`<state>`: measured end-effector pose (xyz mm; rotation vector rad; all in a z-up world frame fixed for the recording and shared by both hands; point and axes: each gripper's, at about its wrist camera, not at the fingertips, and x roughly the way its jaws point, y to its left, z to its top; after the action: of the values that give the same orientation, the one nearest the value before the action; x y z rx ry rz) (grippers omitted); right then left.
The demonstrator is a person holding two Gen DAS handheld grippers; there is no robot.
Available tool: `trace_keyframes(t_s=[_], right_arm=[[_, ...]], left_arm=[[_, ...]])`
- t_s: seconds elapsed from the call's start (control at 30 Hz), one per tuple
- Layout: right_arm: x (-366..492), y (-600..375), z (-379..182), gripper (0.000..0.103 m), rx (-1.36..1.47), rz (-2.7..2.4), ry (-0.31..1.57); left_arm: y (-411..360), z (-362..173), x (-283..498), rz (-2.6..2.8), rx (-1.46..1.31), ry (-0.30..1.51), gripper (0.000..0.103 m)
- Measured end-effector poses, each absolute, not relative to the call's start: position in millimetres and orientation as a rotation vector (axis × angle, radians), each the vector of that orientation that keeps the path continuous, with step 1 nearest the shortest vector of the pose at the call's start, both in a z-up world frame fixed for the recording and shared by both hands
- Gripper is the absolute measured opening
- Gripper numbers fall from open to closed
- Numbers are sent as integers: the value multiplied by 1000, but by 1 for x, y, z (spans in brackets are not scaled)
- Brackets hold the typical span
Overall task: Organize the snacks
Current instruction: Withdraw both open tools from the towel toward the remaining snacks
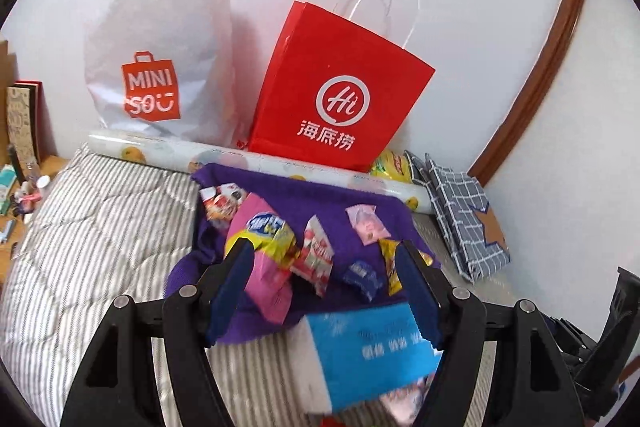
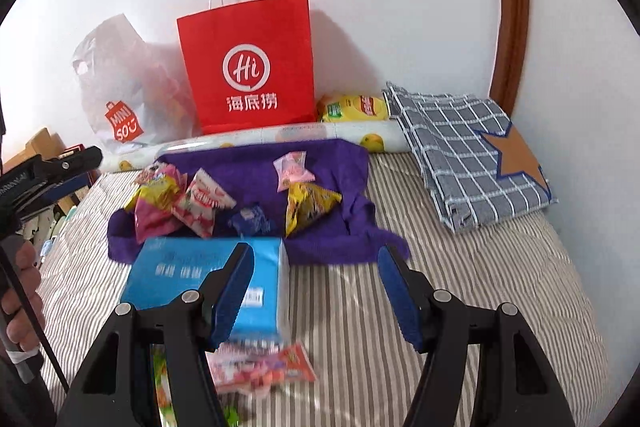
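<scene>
Several snack packets lie on a purple cloth [image 1: 320, 199] [image 2: 332, 239]: a pink and yellow one [image 1: 260, 239] [image 2: 156, 203], a red and white one [image 1: 316, 259] [image 2: 204, 203], a small blue one [image 1: 362, 275] [image 2: 252, 219], a yellow one [image 2: 308, 207]. A blue tissue box [image 1: 372, 347] [image 2: 180, 275] lies in front of the cloth. More pink packets [image 2: 264, 367] lie nearer. My left gripper [image 1: 322, 251] hovers open above the cloth's near edge, holding nothing. My right gripper [image 2: 316, 255] stands open over the striped bedding, right of the box, also holding nothing.
A red paper bag [image 1: 336, 87] [image 2: 248, 67] and a white plastic bag [image 1: 160, 67] lean on the wall behind a printed roll [image 1: 240, 159]. A folded checked cloth [image 2: 460, 155] lies at the right. A cluttered desk [image 1: 20, 187] stands left of the striped bedding [image 2: 480, 287].
</scene>
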<state>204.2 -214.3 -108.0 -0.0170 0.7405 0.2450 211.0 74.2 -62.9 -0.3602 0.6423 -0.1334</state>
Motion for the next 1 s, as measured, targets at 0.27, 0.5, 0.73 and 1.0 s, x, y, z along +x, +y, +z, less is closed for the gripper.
trace_keyframes(t_s=[0.27, 0.5, 0.73, 1.0], right_arm=[[181, -219, -140, 63, -17, 254, 808], [167, -212, -154, 63, 2, 324, 834], [178, -203, -154, 63, 49, 363, 854], [184, -171, -160, 63, -48, 432, 907]], left_arm=[[82, -71, 173, -100, -327, 675, 75], [88, -89, 156, -87, -341, 720, 75], [87, -96, 151, -102, -371, 739, 75], [84, -101, 152, -104, -367, 766, 75]])
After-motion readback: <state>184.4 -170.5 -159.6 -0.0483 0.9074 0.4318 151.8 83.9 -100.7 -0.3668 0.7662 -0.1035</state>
